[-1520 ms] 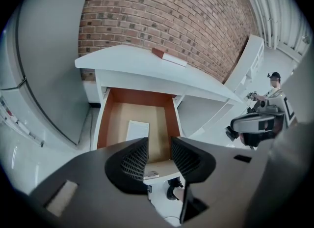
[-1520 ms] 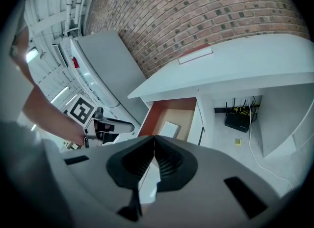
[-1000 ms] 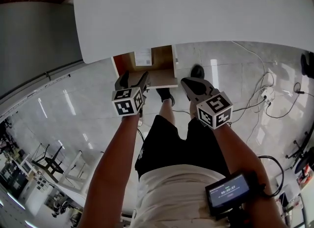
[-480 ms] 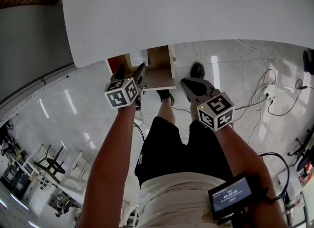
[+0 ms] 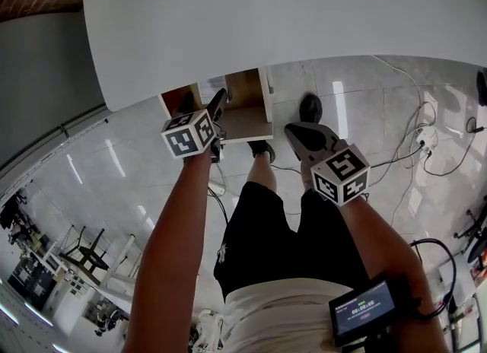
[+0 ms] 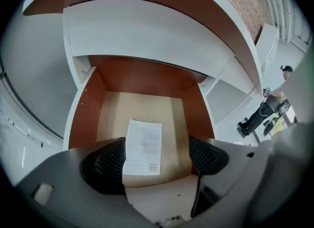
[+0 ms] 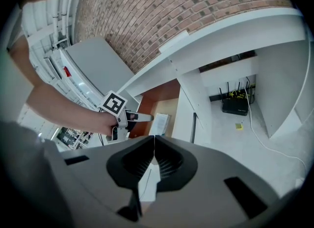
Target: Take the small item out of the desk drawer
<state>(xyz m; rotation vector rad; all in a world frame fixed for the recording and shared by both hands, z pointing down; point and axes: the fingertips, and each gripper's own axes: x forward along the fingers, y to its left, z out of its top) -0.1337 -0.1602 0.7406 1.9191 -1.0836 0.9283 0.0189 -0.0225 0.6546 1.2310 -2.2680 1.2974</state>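
We see the small white printed paper sheet (image 6: 143,147) lying flat on the pale wooden floor of the open desk drawer (image 6: 84,116), a shallow box with reddish-brown inner walls and white edges, pulled out from under the wide white desk top (image 5: 304,17). The sheet sits towards the front of the drawer, with its long sides running front to back. The left gripper (image 6: 157,160) is pointed steeply down over the drawer's front. Its dark ribbed pads are spread wide, having just been opening, and the sheet shows between them without either pad pressing on it. The left pad (image 6: 109,165) covers the sheet's lower left corner in that view, and we cannot tell whether it touches the paper. The drawer's white front panel (image 6: 162,202) lies just below the jaws, and the desk top's edge overhangs the drawer's back. In the head view the left gripper (image 5: 202,102) and its marker cube hide most of the drawer's left half. The right gripper (image 5: 298,132) hangs well to the side over the glossy tiled floor (image 5: 365,108), its pads pressed together on nothing. Around it we see the person's black shoes (image 5: 310,106), loose cables (image 5: 415,140), a black box with wires (image 7: 235,105) under the desk and a red brick wall (image 7: 196,6) behind.
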